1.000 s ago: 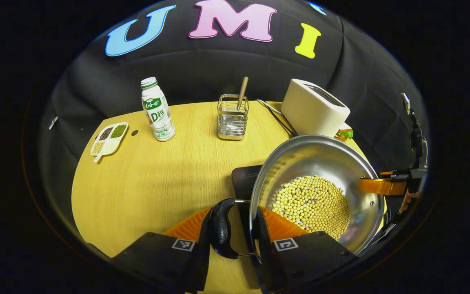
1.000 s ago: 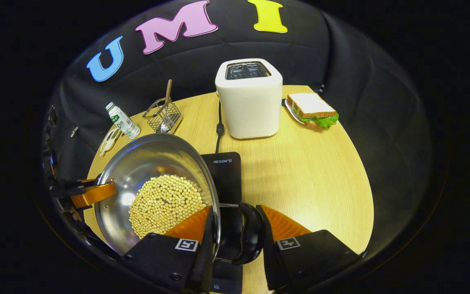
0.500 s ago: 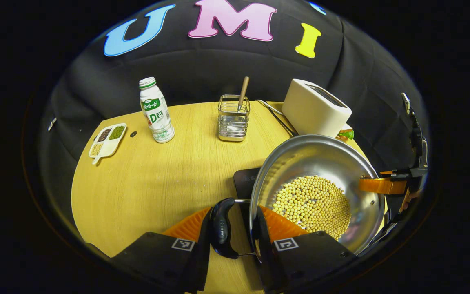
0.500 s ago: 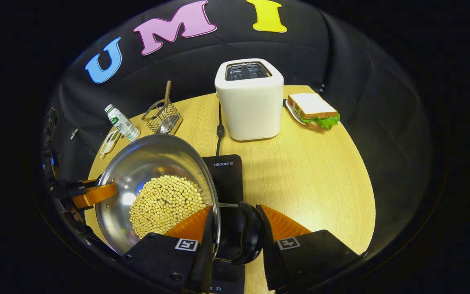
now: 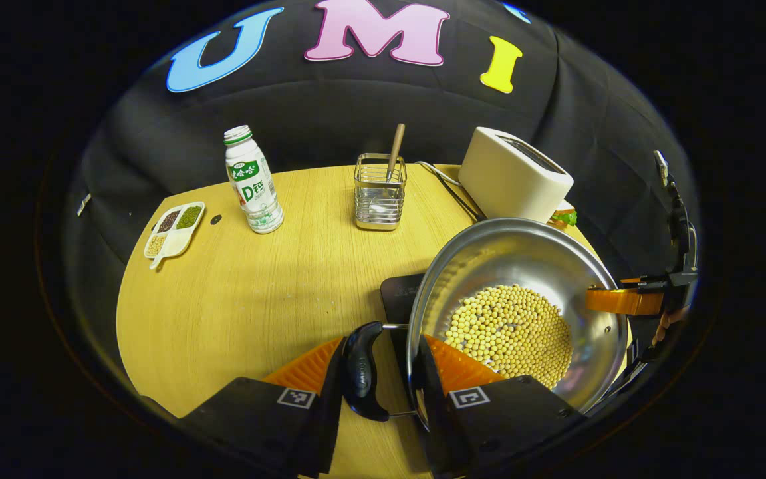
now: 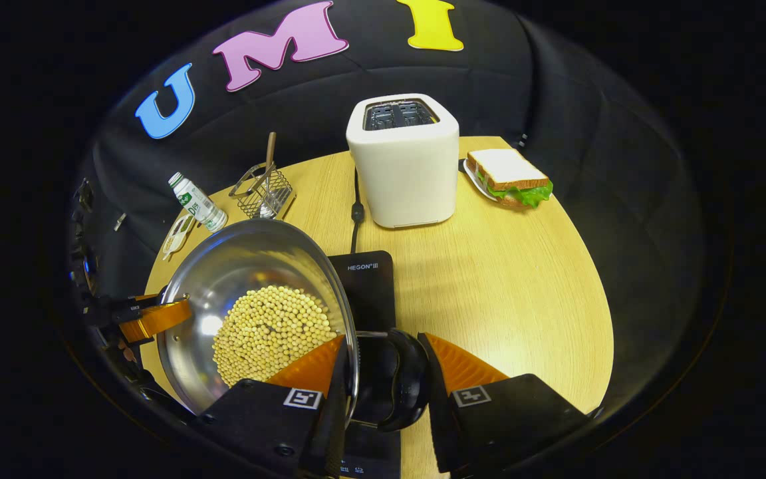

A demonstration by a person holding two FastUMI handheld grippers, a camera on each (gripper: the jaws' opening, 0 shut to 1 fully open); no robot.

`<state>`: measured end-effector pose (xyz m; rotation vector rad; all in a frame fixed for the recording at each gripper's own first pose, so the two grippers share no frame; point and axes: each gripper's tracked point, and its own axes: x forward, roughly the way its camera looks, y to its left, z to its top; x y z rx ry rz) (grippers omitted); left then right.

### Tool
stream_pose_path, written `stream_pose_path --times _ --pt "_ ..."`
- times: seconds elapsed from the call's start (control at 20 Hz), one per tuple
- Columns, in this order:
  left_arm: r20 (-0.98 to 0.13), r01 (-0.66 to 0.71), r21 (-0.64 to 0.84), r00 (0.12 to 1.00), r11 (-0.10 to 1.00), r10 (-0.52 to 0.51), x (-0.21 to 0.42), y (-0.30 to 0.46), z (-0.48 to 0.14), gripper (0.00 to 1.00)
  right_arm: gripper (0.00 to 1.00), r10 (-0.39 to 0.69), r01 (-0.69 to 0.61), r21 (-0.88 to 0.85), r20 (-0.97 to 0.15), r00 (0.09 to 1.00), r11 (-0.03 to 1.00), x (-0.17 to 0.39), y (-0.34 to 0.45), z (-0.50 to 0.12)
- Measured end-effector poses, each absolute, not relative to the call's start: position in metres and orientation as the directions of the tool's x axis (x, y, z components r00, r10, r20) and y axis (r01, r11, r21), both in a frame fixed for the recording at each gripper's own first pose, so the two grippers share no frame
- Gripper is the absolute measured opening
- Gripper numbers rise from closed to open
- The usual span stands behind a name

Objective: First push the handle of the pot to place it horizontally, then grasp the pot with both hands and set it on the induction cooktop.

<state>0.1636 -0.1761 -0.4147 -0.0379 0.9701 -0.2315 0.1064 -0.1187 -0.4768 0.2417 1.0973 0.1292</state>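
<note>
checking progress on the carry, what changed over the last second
Little changed. The pot of beans, held by both handles, shifted slightly over the induction cooktop; in the right gripper view more of the cooktop's near edge shows below the handle. Both the left gripper and right gripper kept their grips. Toaster, bottle and sandwich stayed put.

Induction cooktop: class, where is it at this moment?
In the right gripper view the induction cooktop lies on the table in front of the toaster, partly under the pot.
</note>
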Motion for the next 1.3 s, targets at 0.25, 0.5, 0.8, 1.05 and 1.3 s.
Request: stream_pose_path --times 0.25,0.5,0.8,1.05,1.3 --pt "-0.812 0.174 -0.132 0.545 0.976 -0.207 0.164 -0.176 -0.412 0.63 0.59 0.214 0.038 0.259 -0.864 0.455 0.965 0.104 -0.120 -0.476" --pt "-0.760 0.129 -0.122 0.626 0.984 -0.176 0.171 -0.169 -0.393 0.93 0.98 0.189 0.108 0.272 -0.855 0.483 0.956 0.104 -0.126 -0.473" --pt "-0.739 0.103 -0.129 0.653 0.986 -0.165 0.159 -0.163 -0.371 0.96 0.99 0.159 0.090 0.247 -0.821 0.548 0.965 0.103 -0.133 -0.446" --pt "-0.677 0.109 -0.126 0.717 0.986 -0.166 0.146 -0.158 -0.327 0.96 0.98 0.125 0.052 0.204 -0.762 0.635 0.978 0.099 -0.135 -0.399" --pt "-0.588 0.094 -0.149 0.792 0.984 -0.165 0.132 -0.148 -0.276 0.95 0.98 0.090 0.036 0.168 -0.685 0.722 0.985 0.095 -0.136 -0.342"
